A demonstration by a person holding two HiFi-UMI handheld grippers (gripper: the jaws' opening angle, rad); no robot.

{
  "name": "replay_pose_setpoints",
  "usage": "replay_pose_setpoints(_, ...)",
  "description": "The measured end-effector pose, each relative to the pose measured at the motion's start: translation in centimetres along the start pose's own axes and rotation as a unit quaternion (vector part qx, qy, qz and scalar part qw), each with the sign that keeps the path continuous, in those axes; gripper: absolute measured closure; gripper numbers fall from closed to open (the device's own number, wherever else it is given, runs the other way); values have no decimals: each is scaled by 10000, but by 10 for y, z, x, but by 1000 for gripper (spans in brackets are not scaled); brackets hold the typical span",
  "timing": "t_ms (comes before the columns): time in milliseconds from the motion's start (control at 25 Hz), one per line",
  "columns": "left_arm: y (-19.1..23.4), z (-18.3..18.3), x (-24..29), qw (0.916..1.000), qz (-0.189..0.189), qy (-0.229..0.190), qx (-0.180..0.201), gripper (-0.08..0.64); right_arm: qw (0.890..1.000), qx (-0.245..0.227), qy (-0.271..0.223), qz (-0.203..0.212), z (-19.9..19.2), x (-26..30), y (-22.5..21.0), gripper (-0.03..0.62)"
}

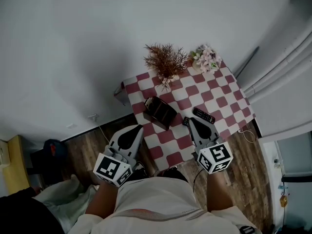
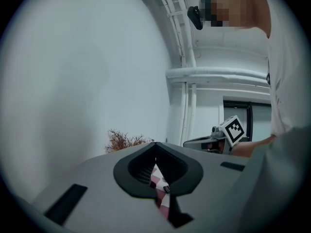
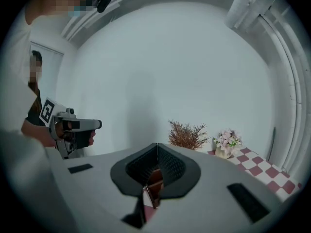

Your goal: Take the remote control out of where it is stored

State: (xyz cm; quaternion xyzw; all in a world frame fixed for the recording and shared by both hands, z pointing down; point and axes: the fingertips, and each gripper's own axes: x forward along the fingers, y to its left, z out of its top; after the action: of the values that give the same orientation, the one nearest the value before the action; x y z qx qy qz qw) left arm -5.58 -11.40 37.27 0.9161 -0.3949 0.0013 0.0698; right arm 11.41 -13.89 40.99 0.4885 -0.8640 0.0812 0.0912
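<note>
Both grippers shut and empty, near the table edge
The left gripper (image 1: 138,129) and right gripper (image 1: 188,122) grip nothing. At the right gripper's one o'clock, the remote control (image 1: 204,115) lies on the checked cloth (image 1: 229,99), outside the dark storage box (image 1: 159,112); a careless sweep could knock it off.

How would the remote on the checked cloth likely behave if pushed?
The remote control looks long and flat, so it would probably slide, not roll. Its slim body suggests it is light and rigid. The checked cloth might wrinkle under it.
</note>
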Motion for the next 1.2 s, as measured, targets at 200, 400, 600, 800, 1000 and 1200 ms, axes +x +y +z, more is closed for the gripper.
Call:
replay_pose_setpoints(200,3,-1,-6,10000,73,-26,-21,552,9996,-171,32,209,0,14,10,574)
replay_pose_setpoints(400,9,-4,-15,9997,226,-12,-109,552,9964,-374,386,661,-11,49,27,494)
replay_pose_setpoints(600,19,-12,-25,9989,423,-21,-190,552,9892,-664,767,1058,-31,96,45,405)
replay_pose_setpoints(800,31,-19,-36,9972,691,-20,-288,552,9816,-817,1066,1359,-53,136,58,385)
replay_pose_setpoints(1000,44,-27,-44,9953,884,47,-392,552,9729,-949,1438,1539,-78,172,62,380)
replay_pose_setpoints(1200,52,-33,-48,9936,997,68,-525,552,9632,-1202,1801,1591,-98,198,57,370)
